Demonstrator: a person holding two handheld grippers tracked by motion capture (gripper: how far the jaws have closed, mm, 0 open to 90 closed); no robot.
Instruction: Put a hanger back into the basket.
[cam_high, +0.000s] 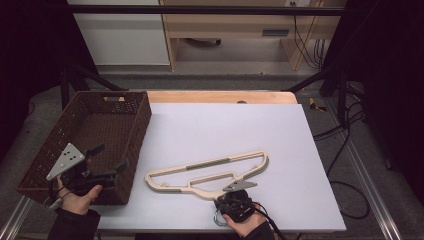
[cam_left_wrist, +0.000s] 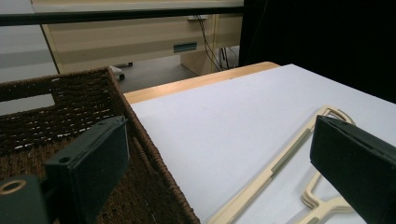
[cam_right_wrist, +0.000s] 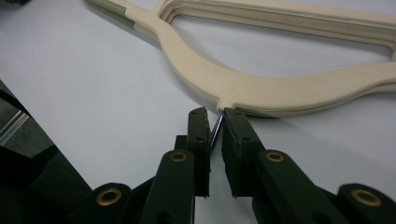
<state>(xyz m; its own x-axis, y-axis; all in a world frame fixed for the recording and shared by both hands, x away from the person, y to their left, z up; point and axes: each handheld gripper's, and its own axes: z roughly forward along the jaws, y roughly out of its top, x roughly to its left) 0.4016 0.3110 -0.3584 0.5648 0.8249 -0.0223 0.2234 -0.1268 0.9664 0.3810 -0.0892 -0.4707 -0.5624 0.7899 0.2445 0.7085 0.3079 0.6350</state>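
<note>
A pale wooden clothes hanger lies flat on the white table top, near the front. Its thin metal hook sits between the pads of my right gripper, which is shut on it right where the hook joins the wood. From above, my right gripper is at the table's front edge, pointing at the hanger's near side. My left gripper hovers open over the near right corner of the brown wicker basket, nothing between its jaws. In the left gripper view its jaws stand wide apart, framing the hanger's end.
The brown wicker basket stands at the table's left edge, and its rim passes just under my left gripper. The white sheet covers a wooden table. Behind it are cabinets and trailing cables.
</note>
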